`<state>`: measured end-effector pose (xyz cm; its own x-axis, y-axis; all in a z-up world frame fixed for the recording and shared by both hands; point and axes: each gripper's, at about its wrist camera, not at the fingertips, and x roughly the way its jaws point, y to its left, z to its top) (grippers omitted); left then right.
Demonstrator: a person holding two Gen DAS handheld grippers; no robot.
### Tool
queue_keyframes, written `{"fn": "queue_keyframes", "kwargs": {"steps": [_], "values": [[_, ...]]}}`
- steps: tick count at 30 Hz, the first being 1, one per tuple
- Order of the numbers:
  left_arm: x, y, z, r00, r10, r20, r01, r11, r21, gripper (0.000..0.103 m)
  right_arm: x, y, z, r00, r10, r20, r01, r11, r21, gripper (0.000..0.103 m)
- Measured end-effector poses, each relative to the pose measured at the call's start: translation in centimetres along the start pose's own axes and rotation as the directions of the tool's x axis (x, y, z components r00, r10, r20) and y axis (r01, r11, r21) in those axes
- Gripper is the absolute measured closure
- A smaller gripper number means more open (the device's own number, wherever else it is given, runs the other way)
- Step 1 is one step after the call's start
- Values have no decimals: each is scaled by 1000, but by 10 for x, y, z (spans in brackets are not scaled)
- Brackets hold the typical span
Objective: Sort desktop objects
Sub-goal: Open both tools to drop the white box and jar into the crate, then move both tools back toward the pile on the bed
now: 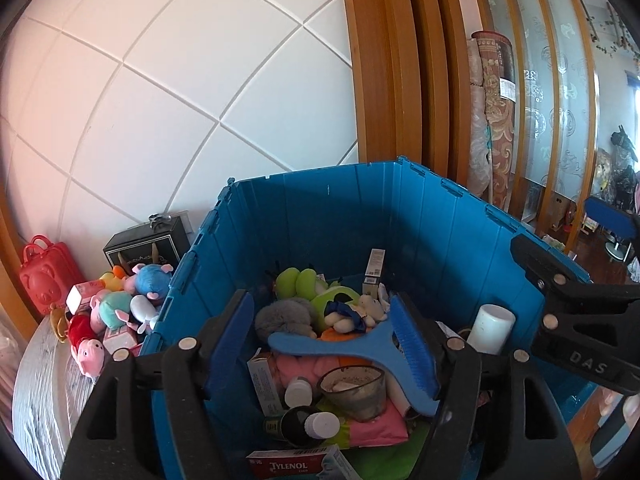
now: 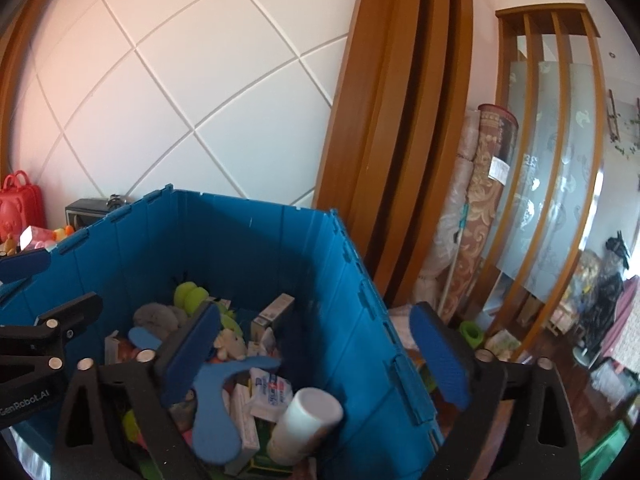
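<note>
The blue crate holds plush toys, medicine boxes, bottles, a white cylinder and a blue brush. Left gripper and right gripper both hang above with jaws spread, empty.

"TYLENOL" on a box; "DAS" on the right claw.

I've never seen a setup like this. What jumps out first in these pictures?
The big blue crate fills both views, heaped with plush toys, medicine boxes and bottles. A bright blue Y-shaped brush lies on top of the pile, right between the open left gripper's fingers. Outside the crate, to its left, more stuffed toys crowd beside a red toy suitcase against the white wall.
</note>
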<state>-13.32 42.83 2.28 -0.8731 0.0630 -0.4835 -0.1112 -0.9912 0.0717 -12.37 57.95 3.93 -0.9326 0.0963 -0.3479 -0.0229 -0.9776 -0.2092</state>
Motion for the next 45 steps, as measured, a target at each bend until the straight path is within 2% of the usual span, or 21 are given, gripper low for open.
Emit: {"fn": "queue_keyframes", "kwargs": {"steps": [11, 19, 28, 35, 45], "values": [[-33, 13, -15, 999, -35, 33, 36, 999, -32, 28, -43, 7, -13, 999, -12, 33, 12, 1000, 0, 0], [-66, 14, -40, 997, -60, 50, 61, 998, -25, 26, -79, 11, -36, 999, 25, 30, -26, 999, 34, 0], [-93, 32, -59, 996, -68, 56, 69, 997, -18, 25, -111, 35, -48, 999, 49, 18, -50, 998, 36, 0], [-119, 81, -75, 994, -76, 84, 79, 996, -38, 25, -138, 67, -45, 999, 29, 13, -29, 999, 30, 0], [-165, 192, -113, 996, -43, 73, 50, 995, -87, 25, -190, 171, -39, 998, 55, 12, -56, 998, 5, 0]]}}
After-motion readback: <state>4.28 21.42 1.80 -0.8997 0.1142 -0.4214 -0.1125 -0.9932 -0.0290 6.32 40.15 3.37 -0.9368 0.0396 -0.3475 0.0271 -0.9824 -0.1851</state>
